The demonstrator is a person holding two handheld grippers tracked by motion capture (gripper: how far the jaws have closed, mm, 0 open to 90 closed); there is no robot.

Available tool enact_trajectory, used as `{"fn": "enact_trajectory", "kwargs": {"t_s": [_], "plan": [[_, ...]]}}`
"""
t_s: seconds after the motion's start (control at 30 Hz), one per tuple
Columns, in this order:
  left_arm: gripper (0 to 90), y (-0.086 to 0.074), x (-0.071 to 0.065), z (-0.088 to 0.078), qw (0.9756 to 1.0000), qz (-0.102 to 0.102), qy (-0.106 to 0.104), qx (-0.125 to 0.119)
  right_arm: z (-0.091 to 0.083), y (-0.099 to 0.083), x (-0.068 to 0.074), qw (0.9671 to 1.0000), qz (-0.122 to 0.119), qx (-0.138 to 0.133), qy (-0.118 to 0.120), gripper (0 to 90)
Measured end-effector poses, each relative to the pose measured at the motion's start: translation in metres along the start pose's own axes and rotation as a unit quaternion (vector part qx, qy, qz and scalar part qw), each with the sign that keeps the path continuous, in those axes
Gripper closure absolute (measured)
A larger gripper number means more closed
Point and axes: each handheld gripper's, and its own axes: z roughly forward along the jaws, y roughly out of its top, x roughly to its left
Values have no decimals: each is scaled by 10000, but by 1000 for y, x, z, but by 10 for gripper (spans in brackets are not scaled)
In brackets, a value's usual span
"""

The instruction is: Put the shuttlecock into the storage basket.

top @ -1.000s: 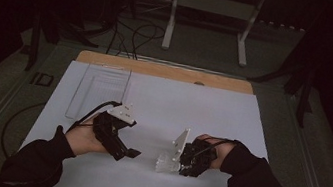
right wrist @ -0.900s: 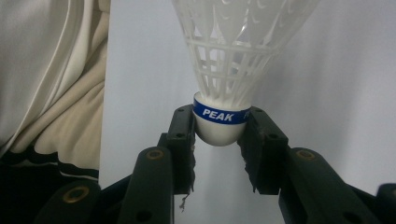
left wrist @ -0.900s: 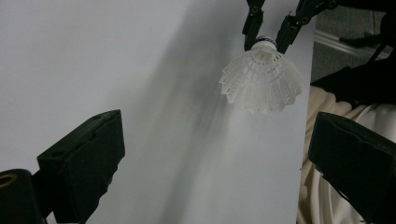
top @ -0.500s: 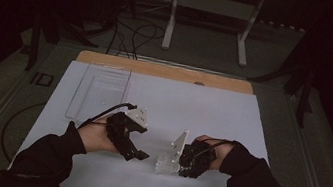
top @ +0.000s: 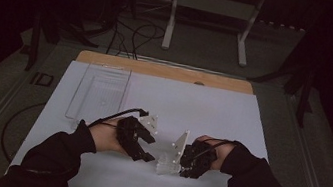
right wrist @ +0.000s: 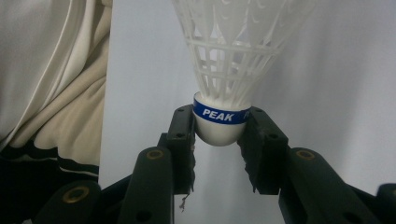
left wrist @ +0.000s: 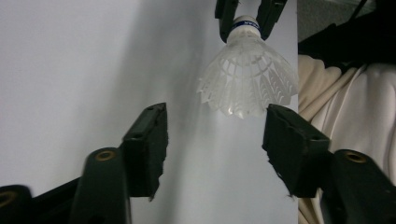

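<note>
Shuttlecock handover in hand

Shuttlecock (right wrist: 223,70) sits low over the white sheet (top: 202,109) at the near edge of the counter (top: 109,60), its cork base with the blue band pinched between the jaws of the right tool (right wrist: 219,140). Its white plastic skirt flares towards the left tool (left wrist: 212,140), whose jaws have just been closing yet stand spread on either side of the skirt's rim, not touching it. The step looks like a pass from right to left. The next move probably calls for the left tool to ease forward around the skirt and press lightly, since the lattice would crush easily, before the right lets go. A clear tray (top: 101,91) lies well apart at the far left.
</note>
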Motion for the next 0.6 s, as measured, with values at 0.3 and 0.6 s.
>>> {"fn": "enact_trajectory", "kwargs": {"t_s": [0.3,0.6], "plan": [[459,7,2,15,9995,41,-64,292,0,2,2,9999,-92,-26,-42,663],[489,11,8,29,9981,-47,-272,557,1,7,6,9995,-292,-68,-53,663]]}}
